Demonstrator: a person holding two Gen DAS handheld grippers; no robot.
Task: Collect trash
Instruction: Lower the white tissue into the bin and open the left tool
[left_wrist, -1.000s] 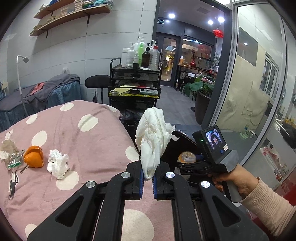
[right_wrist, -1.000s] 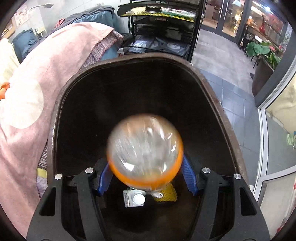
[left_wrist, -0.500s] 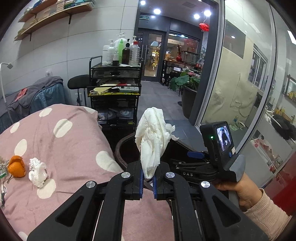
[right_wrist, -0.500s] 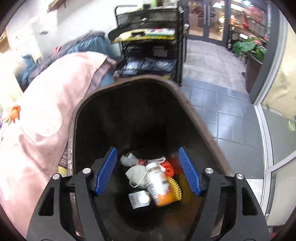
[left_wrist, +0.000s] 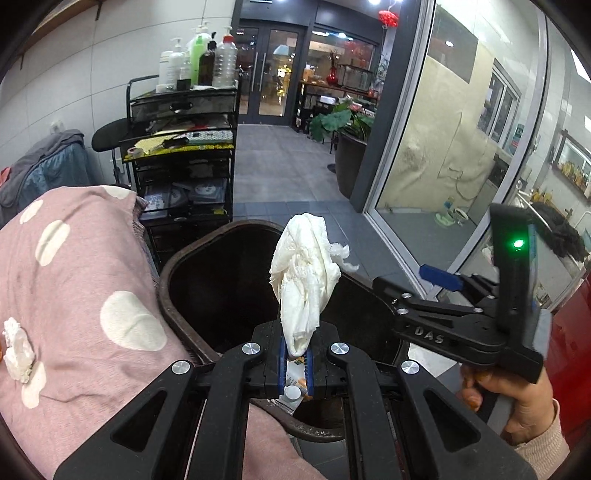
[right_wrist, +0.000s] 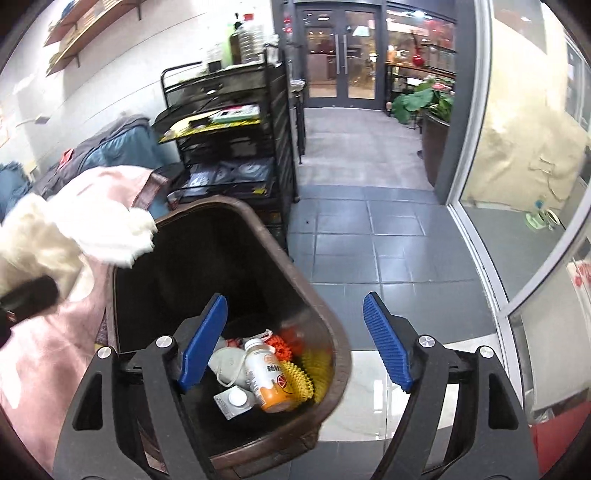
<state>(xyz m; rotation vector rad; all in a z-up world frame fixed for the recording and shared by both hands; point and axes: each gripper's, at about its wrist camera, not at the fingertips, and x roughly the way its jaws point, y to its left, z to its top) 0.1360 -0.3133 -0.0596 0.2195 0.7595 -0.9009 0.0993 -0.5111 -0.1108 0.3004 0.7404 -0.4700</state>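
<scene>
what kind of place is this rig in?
Probably a massage or beauty salion treatment room: a bed under a pink spotted blanket, a black trolley topped with pump bottles, and glass doors onto a shop-like corridor.

A bed (left_wrist: 81, 295) under a pink blanket with white dots carries a crumpled white tissue (left_wrist: 16, 349) near its left edge. Just beside the bed, a brown bin (right_wrist: 325, 373) stands on the grey tiled floor (right_wrist: 369, 236).
</scene>
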